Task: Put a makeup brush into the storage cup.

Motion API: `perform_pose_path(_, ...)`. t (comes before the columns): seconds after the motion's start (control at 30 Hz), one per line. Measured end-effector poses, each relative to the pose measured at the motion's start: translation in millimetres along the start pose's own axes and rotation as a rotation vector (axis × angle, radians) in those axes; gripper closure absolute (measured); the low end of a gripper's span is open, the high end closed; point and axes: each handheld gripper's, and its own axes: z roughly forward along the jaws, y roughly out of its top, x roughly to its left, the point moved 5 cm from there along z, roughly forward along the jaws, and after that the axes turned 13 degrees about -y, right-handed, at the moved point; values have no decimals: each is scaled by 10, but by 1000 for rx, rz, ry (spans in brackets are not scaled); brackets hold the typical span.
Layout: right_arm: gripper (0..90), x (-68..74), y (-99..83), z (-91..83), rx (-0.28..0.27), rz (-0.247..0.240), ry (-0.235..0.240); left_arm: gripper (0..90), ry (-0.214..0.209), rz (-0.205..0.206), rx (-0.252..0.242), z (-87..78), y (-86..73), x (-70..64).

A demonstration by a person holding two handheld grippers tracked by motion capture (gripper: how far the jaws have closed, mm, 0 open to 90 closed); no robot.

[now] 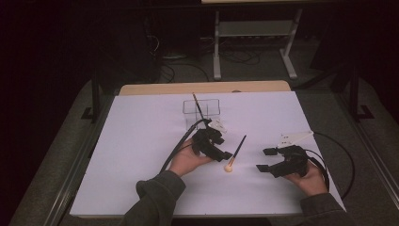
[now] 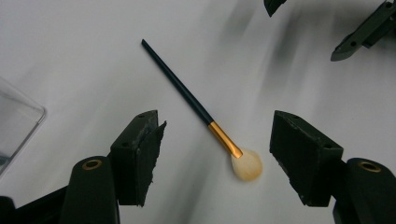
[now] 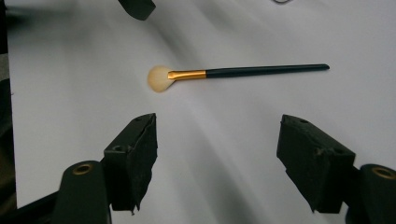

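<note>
A makeup brush (image 1: 235, 153) with a dark handle, gold ferrule and pale bristle head lies flat on the white table top (image 1: 141, 141). My left gripper (image 1: 221, 153) hovers just left of it, open, and in the left gripper view the brush (image 2: 205, 116) lies between and beyond the jaws with nothing held. My right gripper (image 1: 267, 159) is open to the right of the brush, apart from it; its own view has the brush (image 3: 233, 72) lying crosswise ahead. A clear box (image 1: 202, 110) behind holds a second dark-handled brush (image 1: 197, 106) standing tilted.
The white sheet ends on a wooden table edge (image 1: 202, 87) at the back. Cables (image 1: 346, 160) trail from both grippers across the table. A corner of the clear box (image 2: 18, 126) is at the left of the left gripper view. Dark floor and a table frame (image 1: 254, 42) lie beyond.
</note>
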Motion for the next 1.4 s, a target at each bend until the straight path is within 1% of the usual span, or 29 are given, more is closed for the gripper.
perform_pose_path(0.07,277,-1,-10,0,2,-3,-3,327,0,-7,6,36,12,-4)
perform_pose_path(0.1,275,0,-17,-1,3,-5,-4,327,-2,3,17,49,14,2)
perform_pose_path(0.23,270,5,-30,-12,-1,-1,-4,336,-2,-14,20,122,17,23)
perform_pose_path(0.3,265,7,-34,-13,1,3,-5,347,-6,-20,30,141,12,36)
perform_pose_path(0.33,265,8,-35,-12,2,2,-6,353,-4,-26,31,162,10,39)
perform_pose_path(0.4,265,11,-38,-10,4,1,-5,368,-5,-17,43,191,10,50)
perform_pose_path(0.47,265,11,-38,-6,4,-2,-5,386,-8,-19,44,231,12,50)
perform_pose_path(0.6,264,11,-37,-5,4,-4,-6,418,-5,-37,56,308,8,53)
perform_pose_path(0.63,264,12,-37,-8,5,-1,-6,430,-4,-31,65,318,6,59)
perform_pose_path(0.67,264,11,-37,-9,3,0,-5,442,-8,-32,61,336,6,56)
perform_pose_path(0.7,264,13,-37,-11,3,1,-3,453,-7,-25,73,345,1,57)
perform_pose_path(0.77,266,16,-36,-9,1,-2,3,468,-3,-22,75,374,-1,64)
perform_pose_path(0.8,266,18,-37,-7,2,-5,3,474,-7,-23,82,385,-6,69)
perform_pose_path(0.87,267,21,-36,-5,4,-7,4,487,-7,-31,79,411,-8,73)
perform_pose_path(0.97,267,21,-36,-3,4,-7,4,503,-7,-27,89,441,-11,76)
perform_pose_path(1.07,268,21,-36,-4,3,-8,6,523,-4,-39,91,468,-14,85)
perform_pose_path(1.1,268,22,-36,-3,3,-9,6,528,-8,-58,88,477,-17,80)
perform_pose_path(1.13,268,22,-36,-4,3,-8,7,535,-8,-62,88,483,-19,81)
perform_pose_path(1.17,268,24,-36,-5,3,-7,8,541,-8,-52,98,488,-22,92)
perform_pose_path(1.27,269,24,-33,-8,0,-7,13,570,-2,-53,103,502,-28,92)
perform_pose_path(1.3,269,24,-32,-8,-1,-8,13,581,-4,-61,103,508,-31,89)
perform_pose_path(1.33,269,25,-32,-8,-1,-8,14,594,-2,-51,109,508,-32,99)
perform_pose_path(1.4,269,27,-31,-8,-1,-7,15,611,3,-56,118,530,-44,105)
